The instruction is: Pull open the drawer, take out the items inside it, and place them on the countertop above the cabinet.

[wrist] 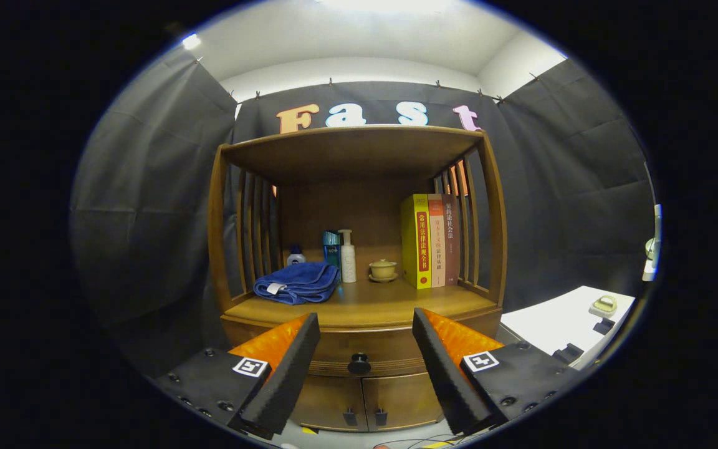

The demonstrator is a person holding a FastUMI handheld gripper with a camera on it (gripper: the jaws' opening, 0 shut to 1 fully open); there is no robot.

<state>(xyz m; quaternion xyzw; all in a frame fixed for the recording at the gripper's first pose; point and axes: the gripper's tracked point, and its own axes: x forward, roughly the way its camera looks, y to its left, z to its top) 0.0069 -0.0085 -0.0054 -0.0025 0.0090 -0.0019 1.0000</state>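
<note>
A wooden cabinet (359, 312) stands straight ahead of me. Its drawer (390, 350) is closed, with a round dark knob (359, 363) in the middle of its front. My gripper (365, 325) is open, and the knob sits in the gap between the two fingers, a little beyond them. Nothing is held. The countertop (371, 302) above the drawer carries a folded blue towel (298, 282), a white pump bottle (348, 255), a small blue-capped bottle (296, 254), a teal box (331, 246), a small lidded cup (383, 269) and three upright books (430, 240).
Below the drawer are two small cabinet doors (365, 402) with dark handles. Slatted wooden sides and a top shelf (353, 146) frame the countertop. A white table (561, 321) with small items stands to the right of the cabinet. Cables lie on the floor near me.
</note>
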